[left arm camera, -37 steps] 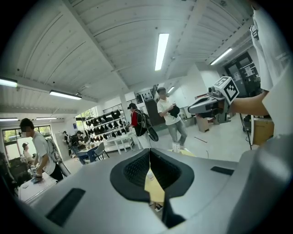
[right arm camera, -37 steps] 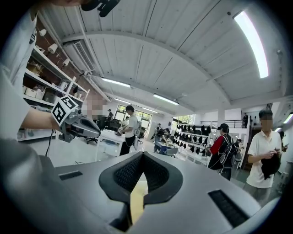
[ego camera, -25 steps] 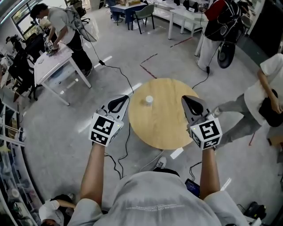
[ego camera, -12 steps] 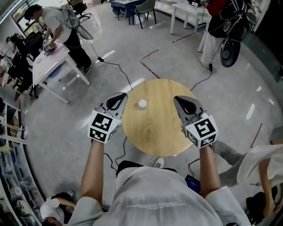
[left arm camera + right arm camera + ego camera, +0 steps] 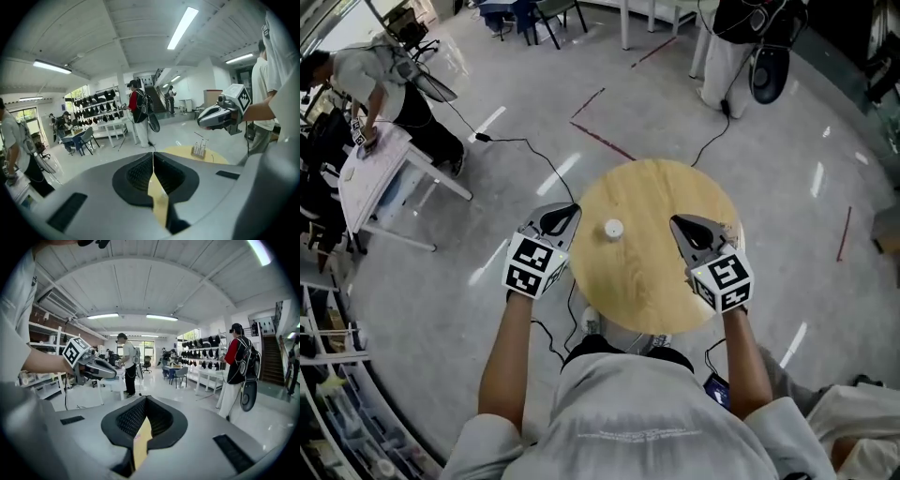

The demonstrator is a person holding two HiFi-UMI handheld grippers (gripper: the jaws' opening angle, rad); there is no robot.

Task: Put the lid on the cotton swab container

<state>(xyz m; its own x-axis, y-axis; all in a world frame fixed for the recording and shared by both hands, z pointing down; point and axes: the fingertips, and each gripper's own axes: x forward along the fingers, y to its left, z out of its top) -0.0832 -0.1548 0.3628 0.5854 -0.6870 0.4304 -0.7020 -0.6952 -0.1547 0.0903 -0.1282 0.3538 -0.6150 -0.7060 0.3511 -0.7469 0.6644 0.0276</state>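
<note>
left gripper [image 5: 561, 217] clenched, empty, at left edge of table [image 5: 656, 281], small white round item [image 5: 613, 228] on table between grippers, lid or container unclear, right gripper [image 5: 687, 228] clenched, empty, only left gripper view shows clear holder [image 5: 199, 150] of upright sticks on table

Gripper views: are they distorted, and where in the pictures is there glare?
Left gripper view: strong fisheye with a dark round border, and the ceiling light looks bent. Right gripper view: the same curved ceiling, with the light strip overexposed at the edge. Head view: a wide-angle bend, white reflections streaking the glossy floor, and no glare on the round table.
</note>
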